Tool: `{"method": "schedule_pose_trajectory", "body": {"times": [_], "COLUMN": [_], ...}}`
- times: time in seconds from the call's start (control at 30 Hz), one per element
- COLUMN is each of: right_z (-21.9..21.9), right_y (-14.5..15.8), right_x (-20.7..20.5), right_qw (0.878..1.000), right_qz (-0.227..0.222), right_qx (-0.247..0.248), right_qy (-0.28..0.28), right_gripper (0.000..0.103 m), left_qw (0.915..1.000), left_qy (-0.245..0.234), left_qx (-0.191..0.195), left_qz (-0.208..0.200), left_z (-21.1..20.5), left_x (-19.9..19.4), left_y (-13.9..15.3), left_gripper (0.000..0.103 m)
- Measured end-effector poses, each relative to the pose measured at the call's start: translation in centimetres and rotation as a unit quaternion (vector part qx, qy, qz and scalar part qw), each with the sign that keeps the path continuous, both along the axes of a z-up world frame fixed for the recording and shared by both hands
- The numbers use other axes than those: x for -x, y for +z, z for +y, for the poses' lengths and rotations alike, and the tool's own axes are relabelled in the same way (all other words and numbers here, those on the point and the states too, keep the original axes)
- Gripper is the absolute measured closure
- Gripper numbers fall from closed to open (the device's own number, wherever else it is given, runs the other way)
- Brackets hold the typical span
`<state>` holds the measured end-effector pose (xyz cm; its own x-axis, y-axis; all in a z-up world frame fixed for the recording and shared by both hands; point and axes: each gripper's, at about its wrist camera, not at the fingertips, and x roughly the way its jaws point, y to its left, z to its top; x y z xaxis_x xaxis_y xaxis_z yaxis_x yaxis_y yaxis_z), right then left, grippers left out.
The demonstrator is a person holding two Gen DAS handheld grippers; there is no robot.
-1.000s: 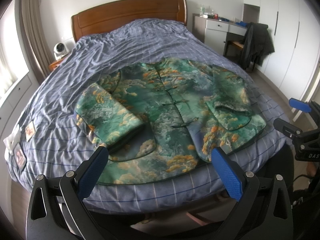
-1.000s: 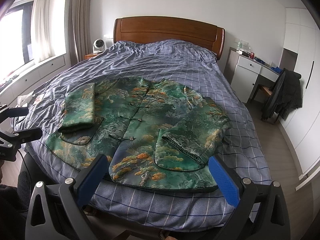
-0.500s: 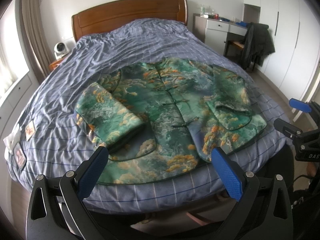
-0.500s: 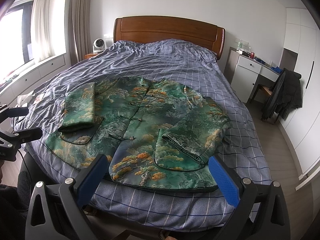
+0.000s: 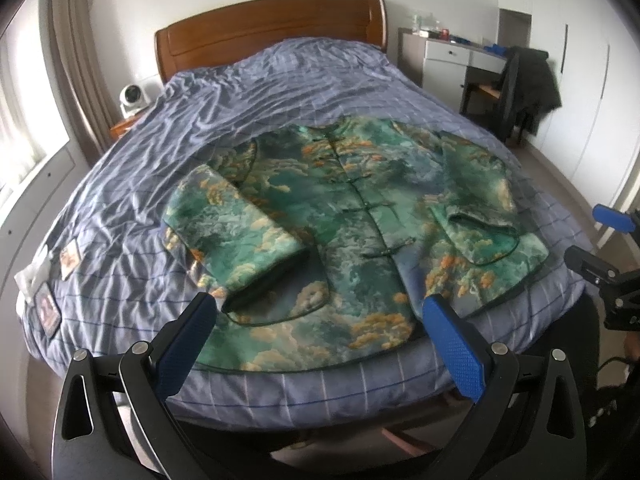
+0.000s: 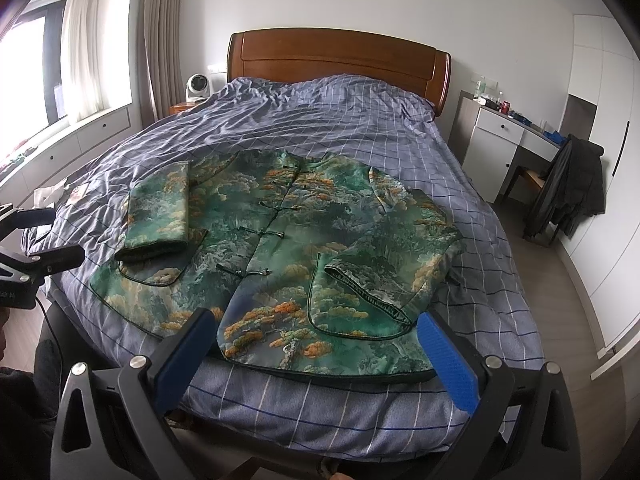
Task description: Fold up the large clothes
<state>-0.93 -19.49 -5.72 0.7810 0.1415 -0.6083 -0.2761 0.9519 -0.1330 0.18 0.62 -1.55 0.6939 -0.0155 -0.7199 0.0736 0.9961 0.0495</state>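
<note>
Green jacket [image 6: 280, 248] with seemingly orange clouds, blue checked bedcover [image 6: 320, 120], brown headboard [image 6: 336, 56]

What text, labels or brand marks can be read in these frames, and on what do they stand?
Nothing reads in full.
White letters on the other gripper's black body: cut off at the frame edge, not legible.
Patches on the bedspread: print too blurred to read.
Red can on the desk: too small to read.

1. The jacket [image 5: 352, 224] [image 6: 288, 252] before me is green brocade with orange clouds, lying flat and face up near the foot of the bed [image 5: 240, 120].
2. Its front is closed with knot buttons, collar toward the headboard.
3. Both sleeves lie folded inward over the front panels.
</note>
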Motion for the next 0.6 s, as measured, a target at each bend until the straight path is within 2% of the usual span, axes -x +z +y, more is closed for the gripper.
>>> {"method": "schedule_pose_trajectory", "body": {"times": [0.23, 0.6], "right_z": [-0.6, -4.5], "right_y": [0.1, 1.0], "right_x": [-0.6, -2.6], "right_qw": [1.000, 0.999], "right_qz": [0.000, -0.017], "right_qx": [-0.007, -0.015], "right_qy": [-0.002, -0.039], "right_gripper": [0.001, 0.001], "left_qw": [1.0000, 1.0000], "left_qy": [0.001, 0.005], "left_qx": [0.000, -0.002], "left_qz": [0.000, 0.004], "left_z": [0.1, 0.2], "left_x": [-0.2, -0.3], "left_y": [0.0, -0.1], "left_gripper": [0.001, 0.001]}}
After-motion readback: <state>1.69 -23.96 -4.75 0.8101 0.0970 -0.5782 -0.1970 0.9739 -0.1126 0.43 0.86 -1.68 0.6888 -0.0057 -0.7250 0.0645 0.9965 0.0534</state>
